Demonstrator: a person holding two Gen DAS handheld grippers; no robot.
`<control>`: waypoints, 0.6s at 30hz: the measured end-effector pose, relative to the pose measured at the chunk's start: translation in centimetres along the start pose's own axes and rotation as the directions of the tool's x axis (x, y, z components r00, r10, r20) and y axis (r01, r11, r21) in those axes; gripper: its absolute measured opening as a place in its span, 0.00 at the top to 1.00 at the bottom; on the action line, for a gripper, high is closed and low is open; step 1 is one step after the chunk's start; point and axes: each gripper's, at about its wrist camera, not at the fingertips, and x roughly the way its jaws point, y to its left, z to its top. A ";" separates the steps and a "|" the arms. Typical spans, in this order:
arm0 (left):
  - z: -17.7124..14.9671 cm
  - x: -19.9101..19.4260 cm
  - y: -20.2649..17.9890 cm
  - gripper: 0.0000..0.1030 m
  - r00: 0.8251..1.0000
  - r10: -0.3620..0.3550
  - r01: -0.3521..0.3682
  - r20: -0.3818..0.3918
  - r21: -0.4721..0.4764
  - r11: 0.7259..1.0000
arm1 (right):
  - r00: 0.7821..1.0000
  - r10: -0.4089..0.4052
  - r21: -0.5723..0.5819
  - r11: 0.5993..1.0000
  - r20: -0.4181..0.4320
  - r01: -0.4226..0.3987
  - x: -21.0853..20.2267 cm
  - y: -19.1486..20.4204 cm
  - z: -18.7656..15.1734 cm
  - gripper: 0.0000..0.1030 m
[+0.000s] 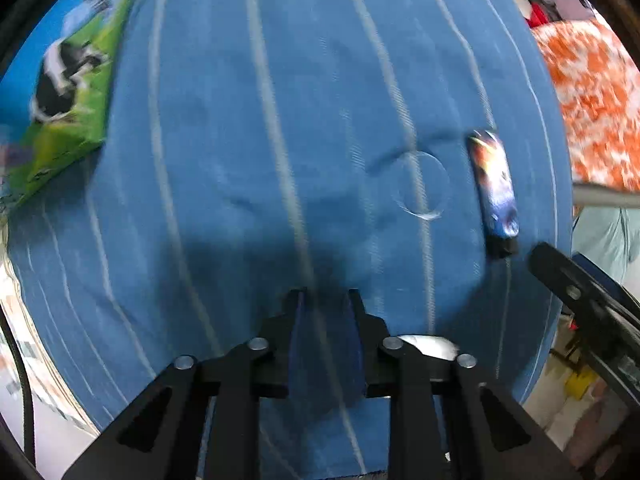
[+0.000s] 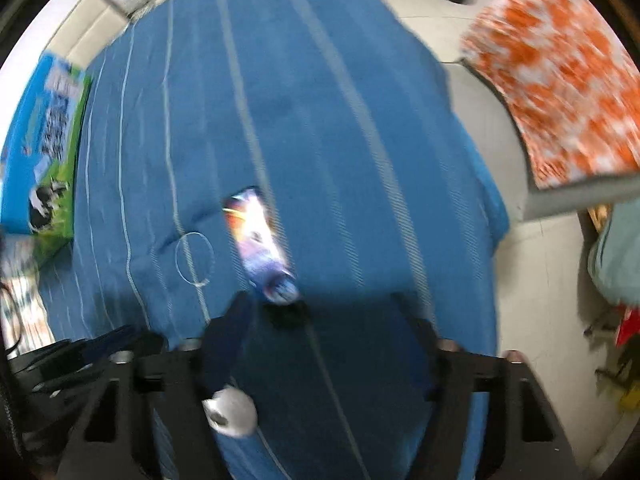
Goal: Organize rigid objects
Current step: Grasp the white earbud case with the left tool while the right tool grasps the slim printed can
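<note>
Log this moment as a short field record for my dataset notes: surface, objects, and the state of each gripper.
surface: blue cloth with pale stripes
object 1: colourful printed tube with black cap, lying flat, just ahead of the right gripper
object 2: blue-green carton with cow picture, lying at the cloth's left edge
object 3: clear round disc, flat beside the tube
left gripper: fingers narrowly apart, empty
right gripper: fingers wide, empty
image: motion-blurred

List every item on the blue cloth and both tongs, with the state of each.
Left tongs: narrowly open, empty, above the cloth.
Right tongs: wide open, empty, the tube just ahead.
Colourful tube: lying flat, ungripped.
Clear round disc: flat beside the tube.
Cow-print box: lying at the cloth's edge.
Blue striped cloth: spread, slightly wrinkled.
</note>
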 end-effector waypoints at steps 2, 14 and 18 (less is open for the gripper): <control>-0.1 -0.6 0.9 0.67 1.000 -0.030 0.030 0.006 -0.021 0.999 | 1.000 -0.024 -0.038 0.999 -0.001 0.023 0.7 1.2 0.6 0.45; -4.0 0.3 -2.7 0.36 0.992 -0.093 0.102 -0.081 0.113 0.988 | 0.994 -0.055 -0.020 0.998 -0.090 0.053 -0.1 -2.2 -4.9 0.75; -3.7 1.9 -5.1 0.34 0.989 -0.084 0.103 -0.124 0.157 0.982 | 0.995 -0.019 0.041 0.999 -0.095 0.023 -0.1 -3.6 -6.9 0.74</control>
